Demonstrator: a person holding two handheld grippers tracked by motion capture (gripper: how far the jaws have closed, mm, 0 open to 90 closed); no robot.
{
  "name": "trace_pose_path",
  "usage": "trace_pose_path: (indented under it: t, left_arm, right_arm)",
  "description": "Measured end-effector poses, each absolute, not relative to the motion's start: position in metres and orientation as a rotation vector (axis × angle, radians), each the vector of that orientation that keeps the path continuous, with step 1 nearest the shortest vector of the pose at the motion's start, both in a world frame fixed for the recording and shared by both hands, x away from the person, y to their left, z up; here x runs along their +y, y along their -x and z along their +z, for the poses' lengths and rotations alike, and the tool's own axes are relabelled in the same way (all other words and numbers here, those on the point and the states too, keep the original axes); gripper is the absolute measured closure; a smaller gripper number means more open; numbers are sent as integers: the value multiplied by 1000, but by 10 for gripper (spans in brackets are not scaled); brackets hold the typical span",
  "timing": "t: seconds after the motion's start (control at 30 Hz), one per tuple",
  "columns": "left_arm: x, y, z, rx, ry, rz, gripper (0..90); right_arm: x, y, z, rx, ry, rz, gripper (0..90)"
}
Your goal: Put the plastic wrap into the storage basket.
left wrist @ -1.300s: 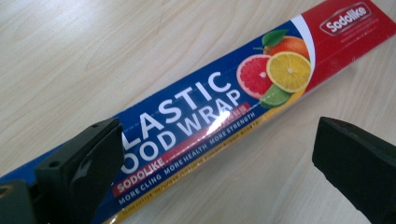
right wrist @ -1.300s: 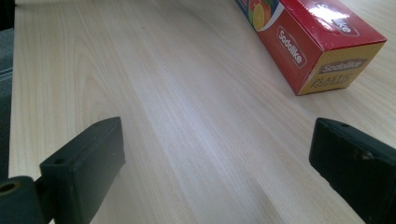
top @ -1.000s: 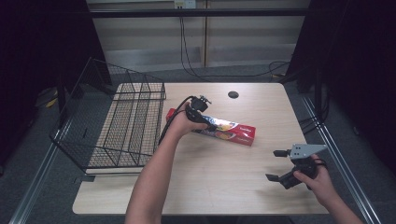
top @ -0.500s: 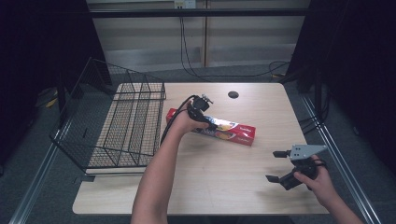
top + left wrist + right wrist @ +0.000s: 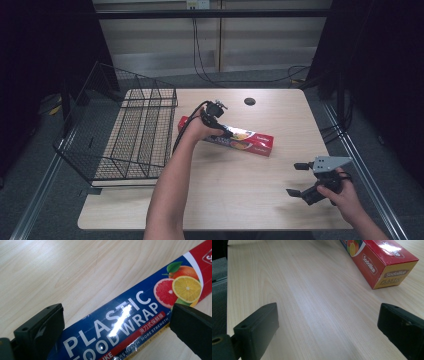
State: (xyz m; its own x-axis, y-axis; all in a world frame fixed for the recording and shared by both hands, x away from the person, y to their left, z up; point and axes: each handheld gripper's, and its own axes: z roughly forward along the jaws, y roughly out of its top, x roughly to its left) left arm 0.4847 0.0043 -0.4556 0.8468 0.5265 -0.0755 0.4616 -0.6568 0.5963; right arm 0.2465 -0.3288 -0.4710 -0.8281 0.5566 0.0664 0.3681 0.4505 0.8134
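**Left gripper poised over the plastic wrap box, grasp not yet made**

The pale wooden table (image 5: 235,200) carries two things of note. The largest is the black wire basket (image 5: 130,135), standing at the table's left side with its near wall leaning out over the edge; nothing can be seen lying inside it. Just right of the basket, near the middle of the table, lies the long red-and-blue cardboard box of plastic food wrap (image 5: 245,142), flat on its side and running aslant from the basket's corner toward the right.

The left gripper (image 5: 222,131) hangs over the left half of the box. In the left gripper view its jaws stand wide apart, one on each side of the box (image 5: 120,325), with the printed face between them; neither jaw appears to touch the cardboard. So the approach seems made, but the closing and the lift are left to do. If the basket is where the box is meant to go, that carry is also ahead.

The right gripper (image 5: 299,179) hovers near the table's front right corner, well apart from the box, its jaws likewise spread with only bare wood between them; the box's end (image 5: 384,267) shows farther off.
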Motion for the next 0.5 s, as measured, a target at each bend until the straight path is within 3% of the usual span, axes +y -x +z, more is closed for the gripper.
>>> trace_pose_path:
  t: [0.5]
  left_arm:
    - [5,-463,-456,676,-2491,77,26]
  right_arm:
    - [-328,-247,-472,2502,-791,1309,36]
